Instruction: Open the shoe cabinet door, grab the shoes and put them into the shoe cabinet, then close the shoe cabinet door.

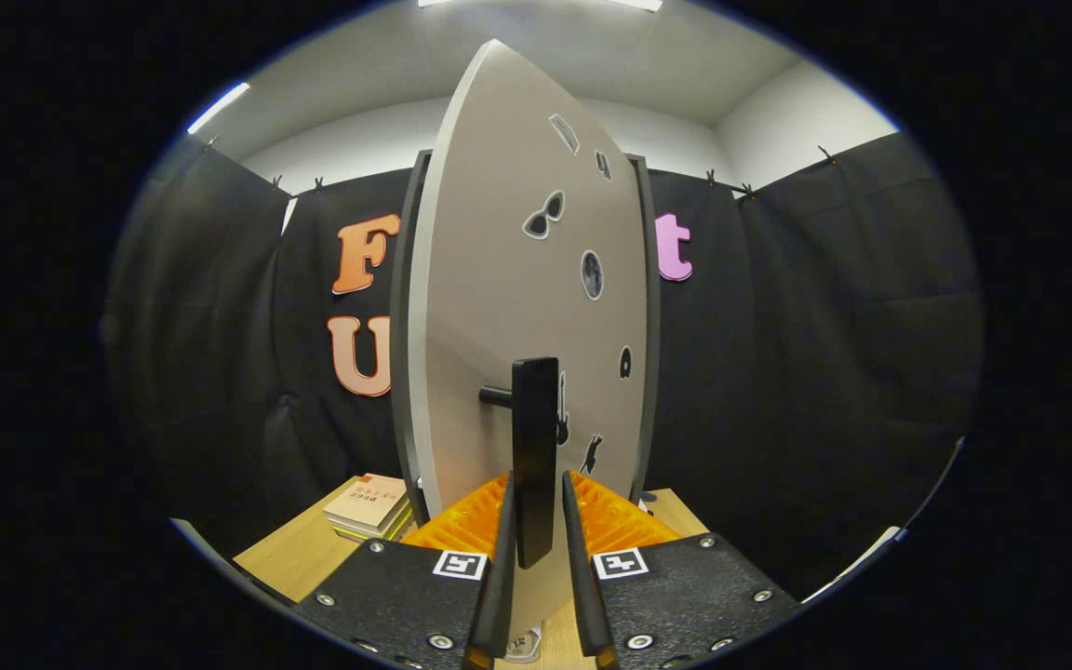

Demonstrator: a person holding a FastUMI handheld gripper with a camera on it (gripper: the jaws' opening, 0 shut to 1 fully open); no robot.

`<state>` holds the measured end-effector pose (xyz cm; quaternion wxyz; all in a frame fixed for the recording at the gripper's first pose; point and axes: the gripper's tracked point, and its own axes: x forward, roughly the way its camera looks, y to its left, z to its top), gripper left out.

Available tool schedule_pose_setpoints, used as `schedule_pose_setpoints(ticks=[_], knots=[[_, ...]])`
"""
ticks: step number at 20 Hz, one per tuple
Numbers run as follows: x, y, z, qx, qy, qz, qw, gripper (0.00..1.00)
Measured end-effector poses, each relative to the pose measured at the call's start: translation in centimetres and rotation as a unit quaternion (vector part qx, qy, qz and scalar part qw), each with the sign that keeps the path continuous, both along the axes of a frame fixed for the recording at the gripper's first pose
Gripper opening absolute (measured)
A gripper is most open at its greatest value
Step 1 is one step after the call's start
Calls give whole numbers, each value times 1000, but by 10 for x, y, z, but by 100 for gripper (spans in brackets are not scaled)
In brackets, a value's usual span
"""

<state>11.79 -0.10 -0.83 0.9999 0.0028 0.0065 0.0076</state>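
Observation:
The shoe cabinet door [508, 279] is a pale grey panel with small dark stickers, standing straight ahead and very close. It is angled out from the dark cabinet frame [401, 354], so it looks partly swung. Its black bar handle [534, 437] stands upright on a short stub. The handle's lower part runs down between my fingers, and my gripper [536, 489] is shut on the handle, one finger against each side. The inside of the cabinet is hidden behind the door.
The cabinet stands on a wooden tabletop [299, 558]. A small stack of books [368, 507] lies on it just left of the cabinet's base. Black cloth walls close in behind and on both sides.

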Motion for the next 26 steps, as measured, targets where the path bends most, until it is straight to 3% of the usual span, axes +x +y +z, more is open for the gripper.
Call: schedule_pose_setpoints(ticks=[9,19,26], knots=[[-25,-66,-11,-19,5,-44,999,28],[-32,-125,-11,0,-1,-92,996,26],[-43,-150,-23,16,10,-85,996,23]])
